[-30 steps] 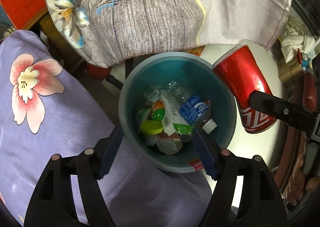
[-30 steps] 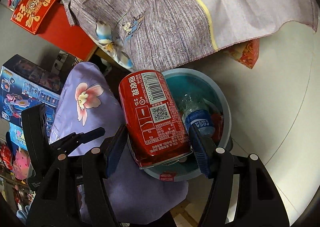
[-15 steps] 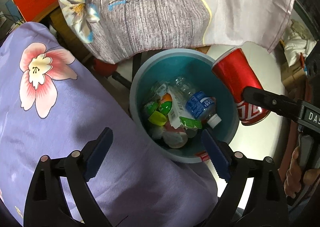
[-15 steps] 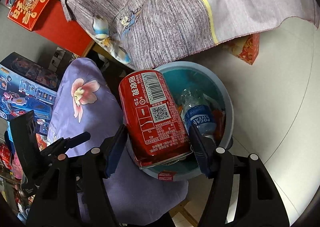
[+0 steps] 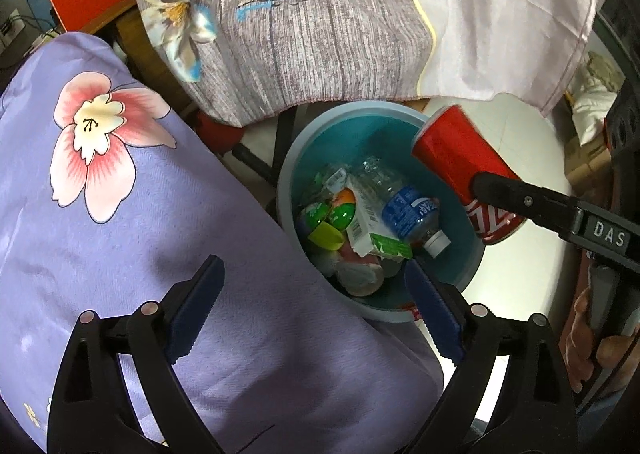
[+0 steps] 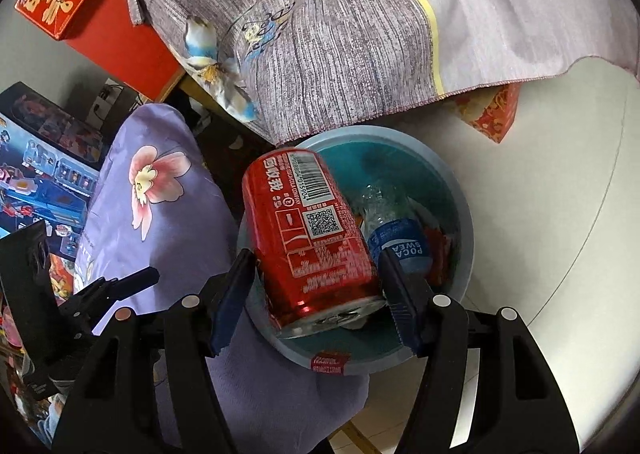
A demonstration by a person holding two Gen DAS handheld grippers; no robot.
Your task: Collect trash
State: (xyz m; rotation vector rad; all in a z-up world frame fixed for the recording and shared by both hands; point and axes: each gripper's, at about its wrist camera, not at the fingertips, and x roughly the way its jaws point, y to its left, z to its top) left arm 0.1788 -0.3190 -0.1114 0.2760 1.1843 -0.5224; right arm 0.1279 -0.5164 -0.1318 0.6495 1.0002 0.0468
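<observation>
Disposal of the red cola can (image 6: 316, 238) is the step in hand, we judge. Our right gripper (image 6: 316, 286) pinches it by the sides, above the teal trash bin's (image 6: 464, 238) rim at about nine o'clock. Inside the bin we see a plastic water bottle (image 5: 408, 209), a carton (image 5: 372, 230) and other rubbish. Our left gripper (image 5: 314, 306) is spread wide and holds nothing, above the purple flowered cloth (image 5: 120, 221). Next, we should bring the can over the bin's middle and let it go.
</observation>
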